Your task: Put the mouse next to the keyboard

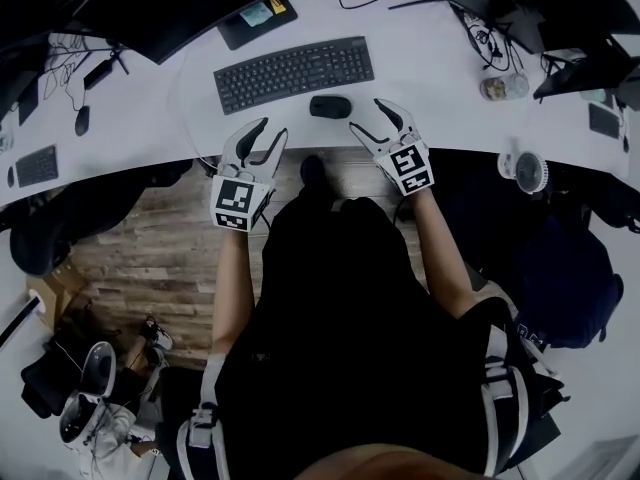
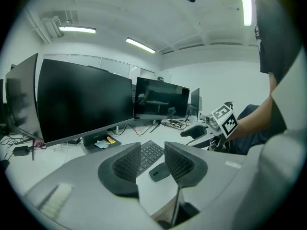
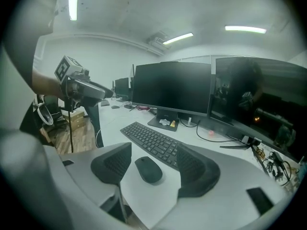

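While jaws gape, mouse (image 1: 330, 107) just ahead of right gripper (image 1: 366, 115), untouched

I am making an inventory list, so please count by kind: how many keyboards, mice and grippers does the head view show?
Keyboards: 2
Mice: 2, the far-left one probably
Grippers, left and right: 2
Total: 6
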The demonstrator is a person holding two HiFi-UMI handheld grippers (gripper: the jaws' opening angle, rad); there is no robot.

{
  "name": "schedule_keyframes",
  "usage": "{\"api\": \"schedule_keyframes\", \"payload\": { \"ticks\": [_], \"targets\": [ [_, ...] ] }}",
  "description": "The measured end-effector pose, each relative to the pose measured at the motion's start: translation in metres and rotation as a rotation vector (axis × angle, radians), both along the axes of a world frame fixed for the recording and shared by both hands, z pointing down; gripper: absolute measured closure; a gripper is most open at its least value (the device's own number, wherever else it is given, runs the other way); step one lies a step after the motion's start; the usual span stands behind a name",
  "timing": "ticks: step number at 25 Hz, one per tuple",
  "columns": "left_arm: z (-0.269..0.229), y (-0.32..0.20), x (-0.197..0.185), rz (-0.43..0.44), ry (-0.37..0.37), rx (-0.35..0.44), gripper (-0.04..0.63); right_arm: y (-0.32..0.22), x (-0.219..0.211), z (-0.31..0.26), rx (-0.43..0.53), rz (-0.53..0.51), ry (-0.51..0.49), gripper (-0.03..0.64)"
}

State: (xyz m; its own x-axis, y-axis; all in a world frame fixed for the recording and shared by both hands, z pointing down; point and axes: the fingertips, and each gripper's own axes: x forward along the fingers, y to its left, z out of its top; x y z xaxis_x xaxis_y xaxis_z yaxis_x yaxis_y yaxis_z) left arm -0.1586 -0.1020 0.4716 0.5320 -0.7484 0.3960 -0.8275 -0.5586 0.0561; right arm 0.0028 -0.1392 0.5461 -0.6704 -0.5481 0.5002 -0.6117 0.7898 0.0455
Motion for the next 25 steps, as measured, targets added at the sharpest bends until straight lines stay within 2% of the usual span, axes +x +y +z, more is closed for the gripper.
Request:
{"api": "schedule_keyframes", "payload": {
  "ticks": [11,19,25],
  "targets": [
    [0.011,0.006,-0.011,0.018,-0.014,-0.020,0.442,0.007,-0.016,0.015,-0.019,0.000,-0.005,0.319],
    [0.005,0.004,-0.016,-0.030,-0.013,0.000,0.442,0.004,-0.023,0.019,-0.031,-0.052,-0.004,0.319],
    [0.013,0.004,-0.020,-0.080,-0.017,-0.024,0.442,-0.008,-0.024,0.029,-0.040,-0.094,-0.005,0.319]
  ]
}}
